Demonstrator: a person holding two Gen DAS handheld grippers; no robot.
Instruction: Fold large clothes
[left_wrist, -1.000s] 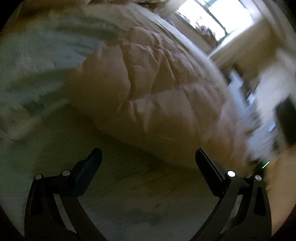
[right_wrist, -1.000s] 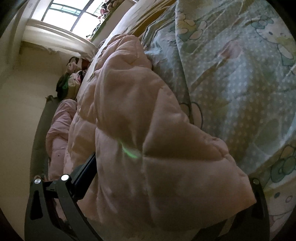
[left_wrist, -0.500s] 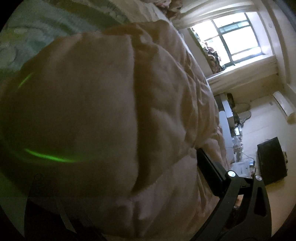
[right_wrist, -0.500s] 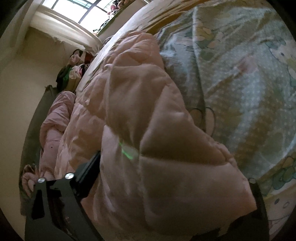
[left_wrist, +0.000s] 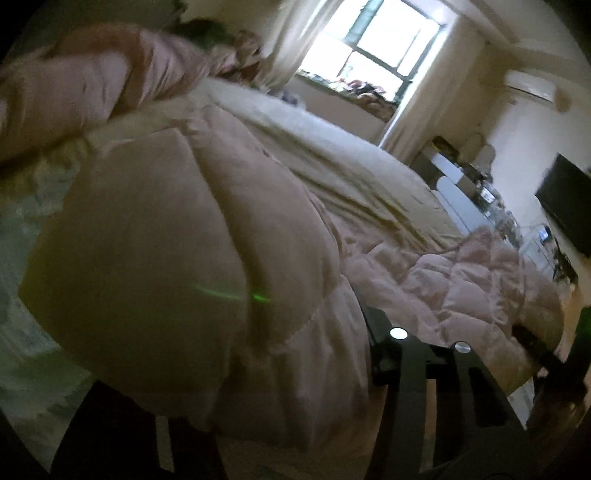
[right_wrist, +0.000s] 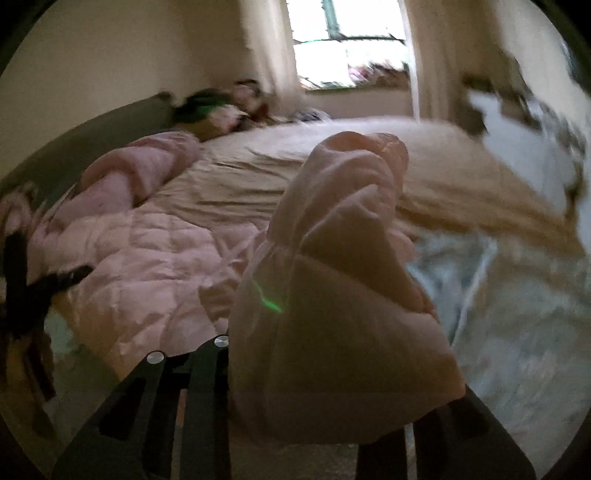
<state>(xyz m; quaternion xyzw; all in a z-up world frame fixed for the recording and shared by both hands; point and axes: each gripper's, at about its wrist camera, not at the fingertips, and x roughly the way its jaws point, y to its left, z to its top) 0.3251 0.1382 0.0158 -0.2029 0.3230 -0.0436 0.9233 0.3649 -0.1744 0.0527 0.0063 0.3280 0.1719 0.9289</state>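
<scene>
— Both tongs are busy: left gripper (left_wrist: 258, 398) and right gripper (right_wrist: 332, 413) are each closing on a bunched corner of the pink quilted coat (right_wrist: 332, 295), padding squeezed between the jaws.
— And the fold?
— Barely begun, I'd say. Most of it sprawls rumpled across the bed (right_wrist: 461, 155), with only these corners raised.

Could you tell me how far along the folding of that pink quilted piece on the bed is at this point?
Early on. Done: each gripper has a bunch of the pink quilted garment between its fingers, the left gripper and the right gripper, both with jaws closing on it. In hand: the gathered ends are raised off the bed. Left: most of it lies crumpled and unfolded on the bed, so no fold is laid yet.
</scene>
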